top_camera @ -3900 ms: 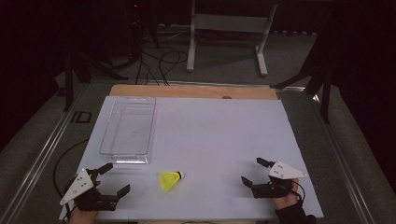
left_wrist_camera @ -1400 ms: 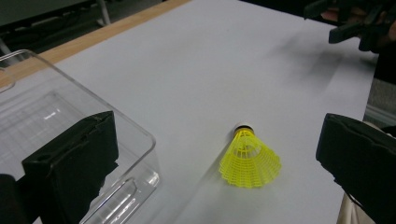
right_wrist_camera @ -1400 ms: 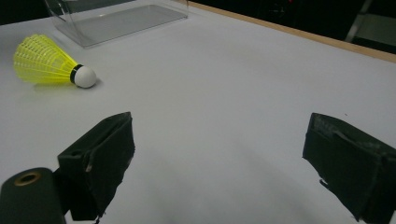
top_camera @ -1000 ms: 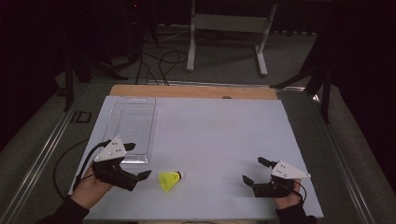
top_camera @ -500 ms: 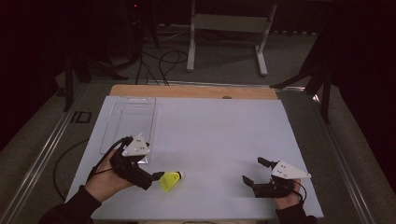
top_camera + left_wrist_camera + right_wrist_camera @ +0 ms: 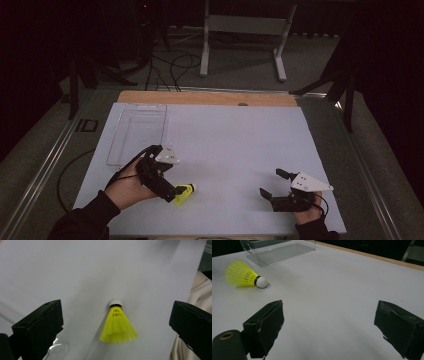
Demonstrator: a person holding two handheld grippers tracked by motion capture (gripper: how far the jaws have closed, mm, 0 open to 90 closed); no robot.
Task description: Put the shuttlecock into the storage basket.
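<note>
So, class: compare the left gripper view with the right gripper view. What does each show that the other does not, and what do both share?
The left gripper view alone looks down on the shuttlecock lying between the open jaws of the left gripper, with pale cloth at the right edge. The right gripper view alone shows the clear plastic box beyond the shuttlecock, the table's wooden edge, and the right gripper open over bare sheet, far from the shuttlecock. Both share the yellow shuttlecock with its white cork tip, lying on its side on the white sheet.
</note>
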